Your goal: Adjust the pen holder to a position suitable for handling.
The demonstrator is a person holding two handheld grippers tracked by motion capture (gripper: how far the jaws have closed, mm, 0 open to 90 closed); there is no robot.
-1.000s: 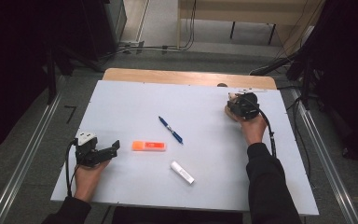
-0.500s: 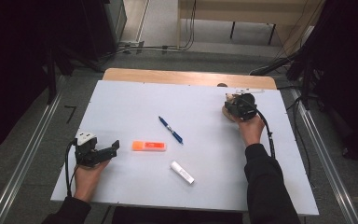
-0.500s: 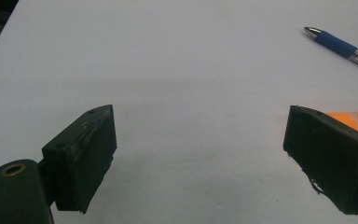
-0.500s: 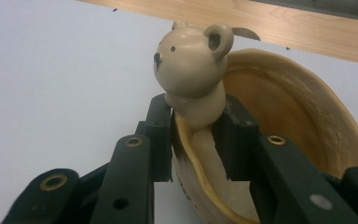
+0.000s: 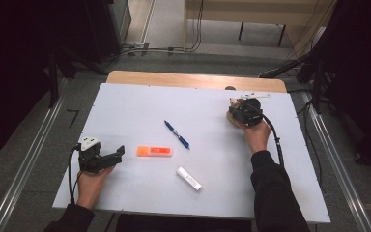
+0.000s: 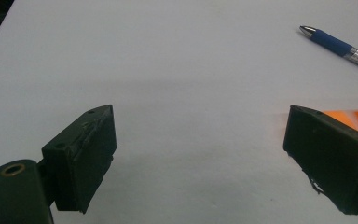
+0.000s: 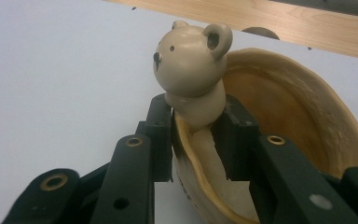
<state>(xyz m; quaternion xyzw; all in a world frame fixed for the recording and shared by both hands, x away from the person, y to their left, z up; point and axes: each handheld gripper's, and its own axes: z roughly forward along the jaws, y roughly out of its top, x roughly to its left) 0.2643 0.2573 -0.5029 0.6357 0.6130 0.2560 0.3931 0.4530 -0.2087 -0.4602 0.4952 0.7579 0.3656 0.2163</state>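
My right gripper (image 5: 236,107) is at the far right of the white table, shut on the rim of a tan ceramic bowl (image 5: 232,120). In the right gripper view the right gripper (image 7: 198,119) pinches the bowl (image 7: 284,107) wall just below a small bear figure (image 7: 191,56) sitting on the rim. My left gripper (image 5: 115,155) rests at the near left, open and holding nothing. In the left gripper view the left gripper (image 6: 198,135) has its jaws wide apart over bare table.
A blue pen (image 5: 176,134) lies mid-table, with an orange highlighter (image 5: 154,151) nearer and a white tube (image 5: 189,178) near the front. The pen (image 6: 340,46) and highlighter (image 6: 354,119) lie beyond the left jaws. A wooden strip (image 5: 174,79) borders the white board (image 5: 140,106) at the back.
The right gripper with the bowl has shifted slightly left and nearer. The left gripper has stayed where it was.
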